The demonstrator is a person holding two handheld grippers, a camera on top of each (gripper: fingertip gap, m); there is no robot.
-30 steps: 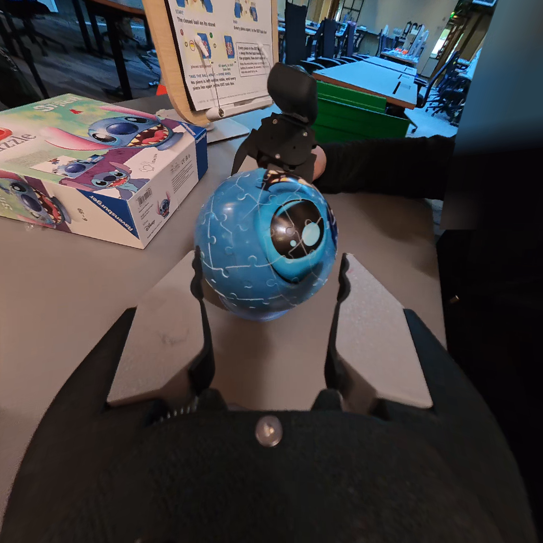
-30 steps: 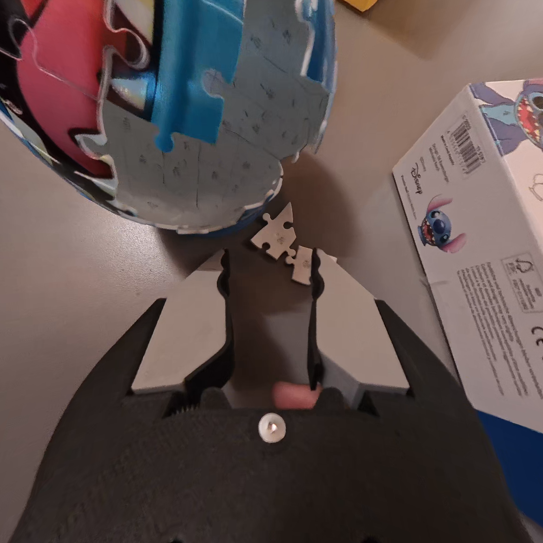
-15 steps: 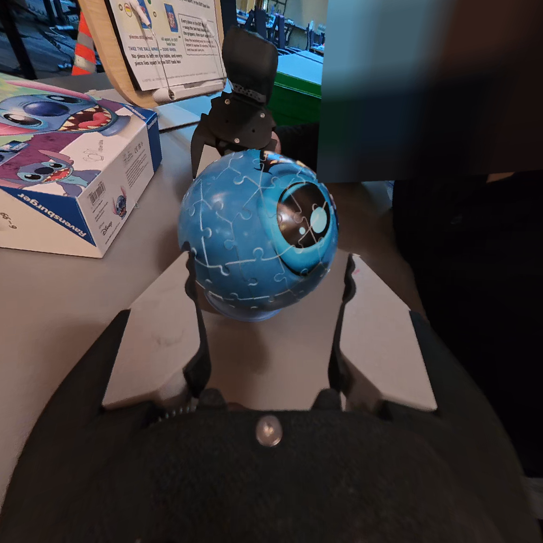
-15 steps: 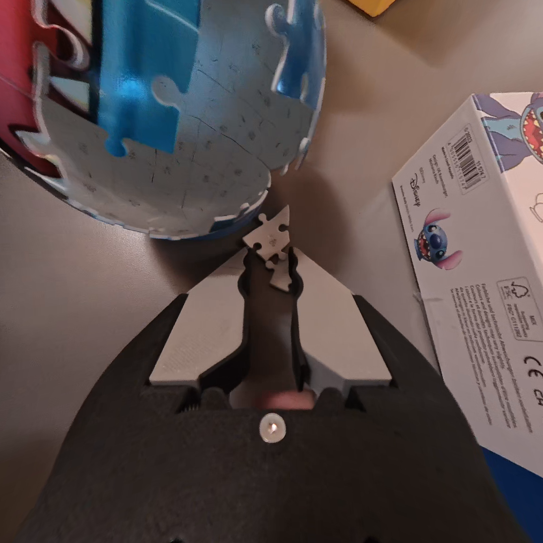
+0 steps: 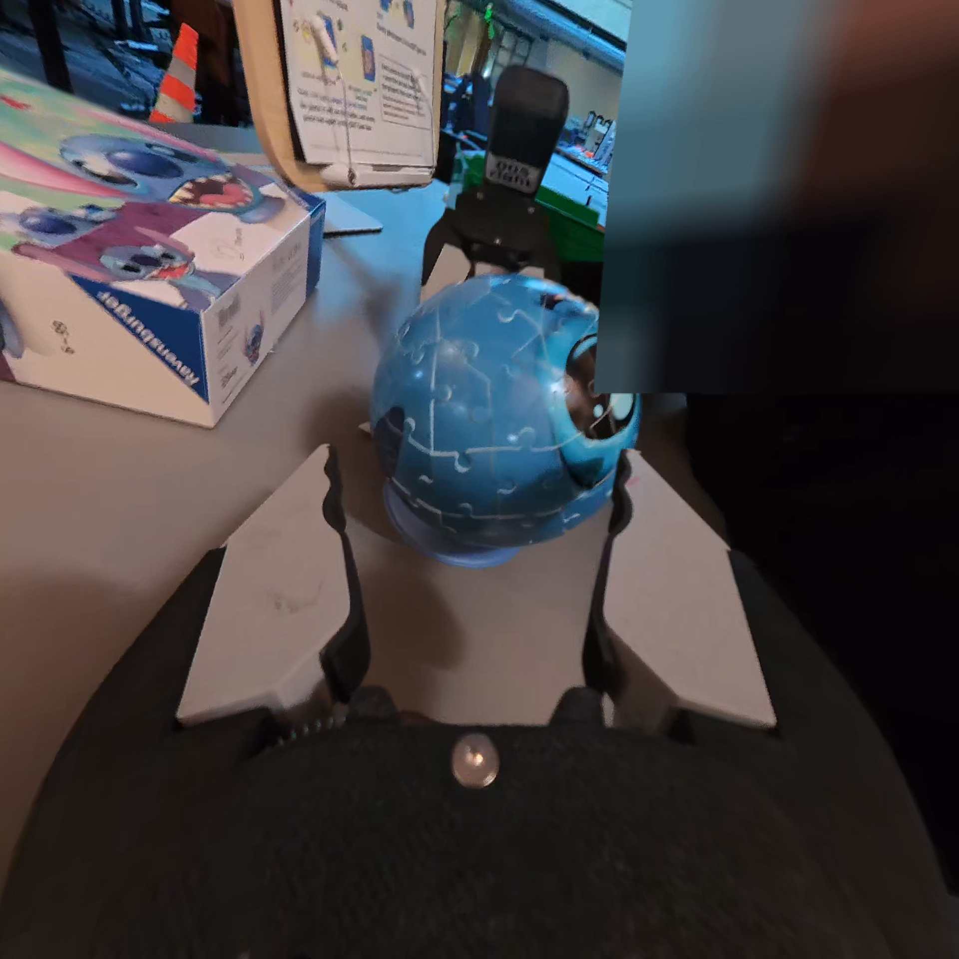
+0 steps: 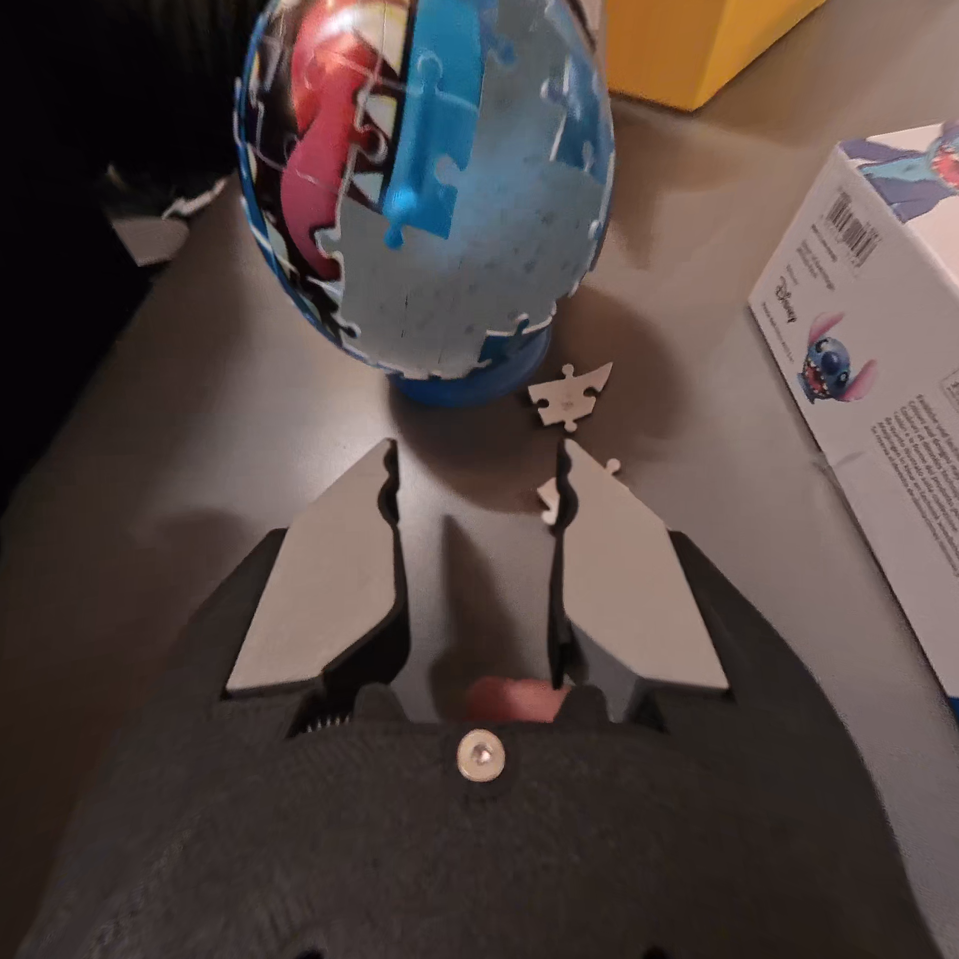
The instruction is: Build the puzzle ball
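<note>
Crowding grey table (image 5: 104, 493): puzzle ball (image 5: 482, 415), box (image 5: 155, 290); desks (image 5: 571, 171) bkgd.

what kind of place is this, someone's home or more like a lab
Probably a large shared workroom or lab, not a home: rows of tables and chairs fill the background, an instruction sheet on a stand sits on the grey table, and a traffic cone stands behind.

Blue puzzle ball (image 6: 430, 207) part-open on stand, two loose pieces (image 6: 568, 397) beside
</note>
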